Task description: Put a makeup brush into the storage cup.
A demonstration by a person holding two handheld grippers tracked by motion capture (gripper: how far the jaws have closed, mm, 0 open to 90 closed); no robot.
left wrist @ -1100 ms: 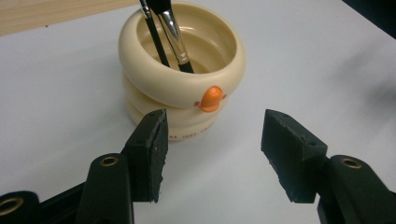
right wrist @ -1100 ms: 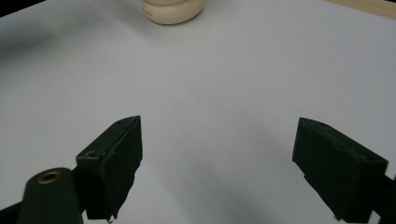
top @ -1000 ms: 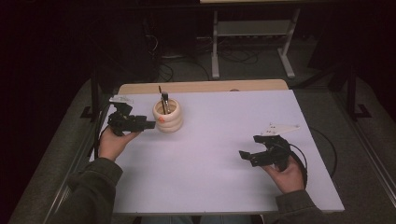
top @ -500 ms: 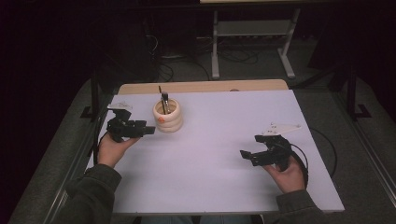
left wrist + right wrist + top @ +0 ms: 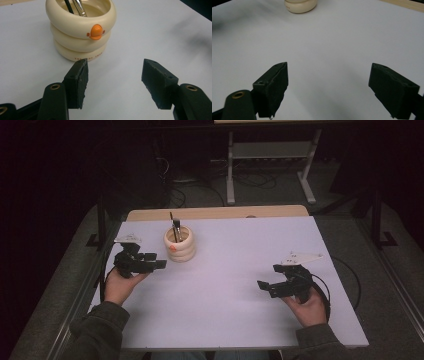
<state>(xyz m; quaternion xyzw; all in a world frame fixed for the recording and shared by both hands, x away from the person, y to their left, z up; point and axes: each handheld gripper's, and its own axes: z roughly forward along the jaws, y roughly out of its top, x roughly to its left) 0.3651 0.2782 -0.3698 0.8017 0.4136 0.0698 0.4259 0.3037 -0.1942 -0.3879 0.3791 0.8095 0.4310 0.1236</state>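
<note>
Left black two-jaw gripper (image 5: 150,263) held level in the left hand (image 5: 119,285) at the table's left edge, jaws aimed at the cream ribbed ring-stacked ceramic holder (image 5: 180,245) with its orange duck-bill knob, just beside it and not touching. Jaws spread, having just been opening, nothing between them. Seen close in the left gripper view (image 5: 113,83), holder (image 5: 81,30) standing upright just beyond the left pad. Right black two-jaw gripper (image 5: 267,286) held low in the right hand (image 5: 306,307) over the white table top (image 5: 235,270), well apart from the holder, jaws spread wide and empty (image 5: 328,87).

Dark-handled and metal tools (image 5: 175,227) standing in the holder, kind hard to make out, tops cut off in the left gripper view. Small print at holder's base unreadable. Holder's base only at the top edge of the right gripper view (image 5: 300,6).

Pale wooden strip (image 5: 215,213) behind the table top; grey metal stand (image 5: 272,155) and cables on the dark floor beyond.
</note>
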